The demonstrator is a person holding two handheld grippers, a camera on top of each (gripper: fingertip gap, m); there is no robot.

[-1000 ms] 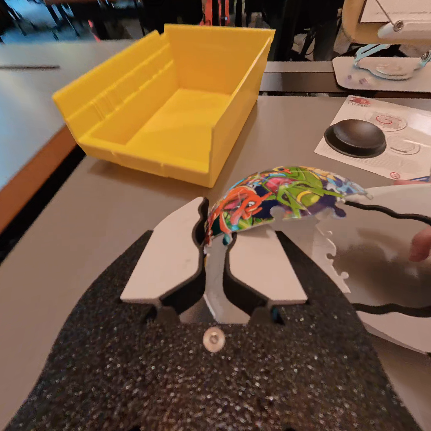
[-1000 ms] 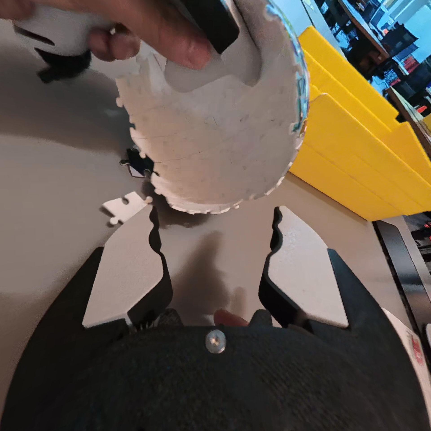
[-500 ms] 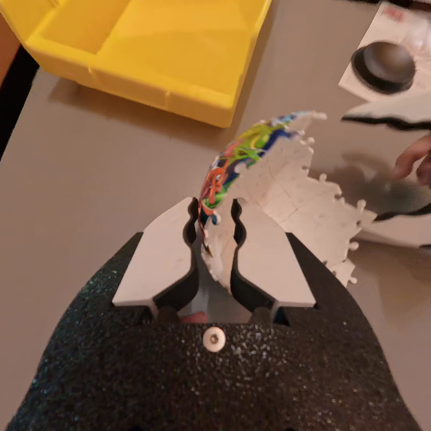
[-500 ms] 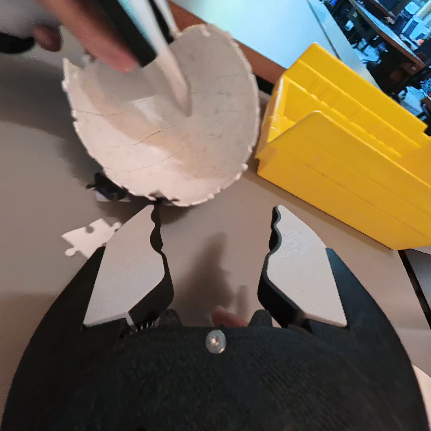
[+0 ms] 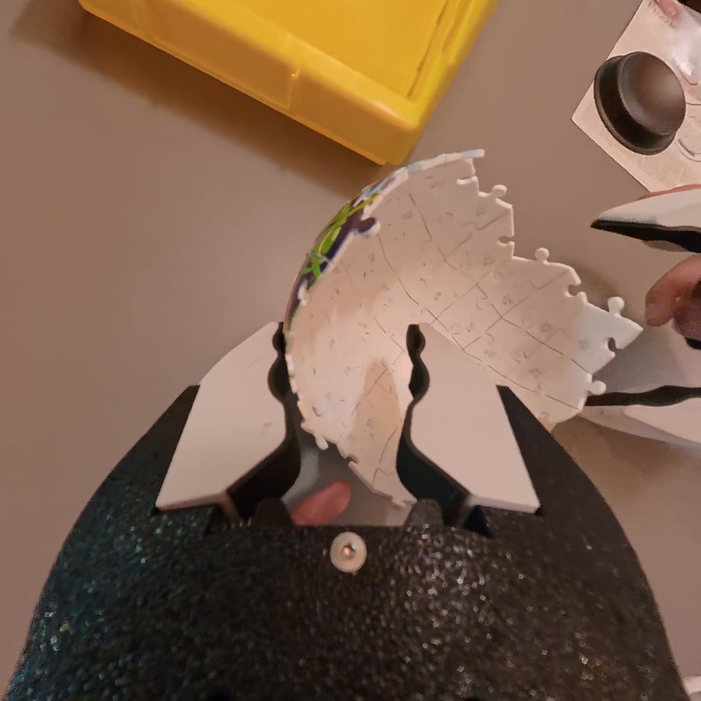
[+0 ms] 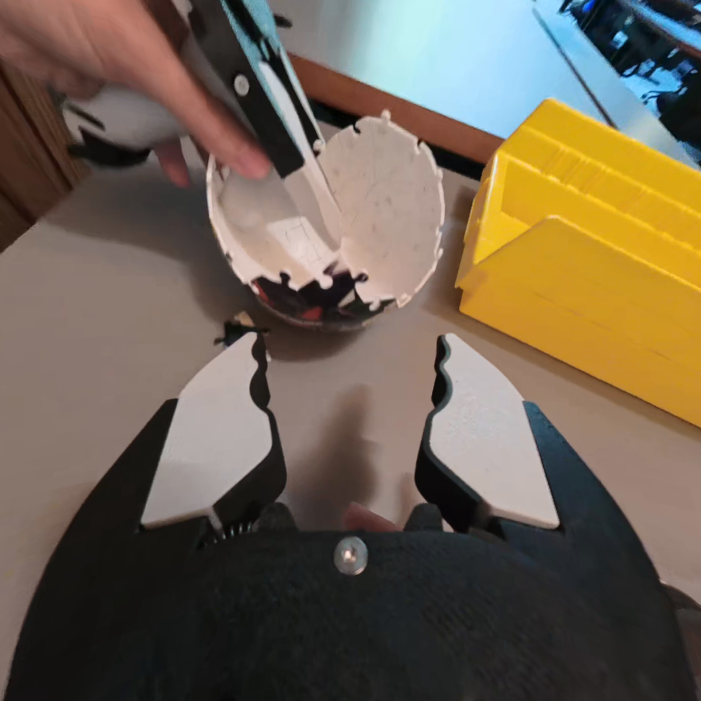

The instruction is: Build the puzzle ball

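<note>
L claw (image 5: pixel 347 341) clenched on half-built ball (image 5: pixel 425 303), now tipped hollow-side up vs 1 s ago; R claw (image 6: pixel 351 354) released, free to add pieces.

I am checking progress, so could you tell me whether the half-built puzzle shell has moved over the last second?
Yes. In the right wrist view the puzzle shell has come down toward the table, beside the fixed yellow bin.
</note>
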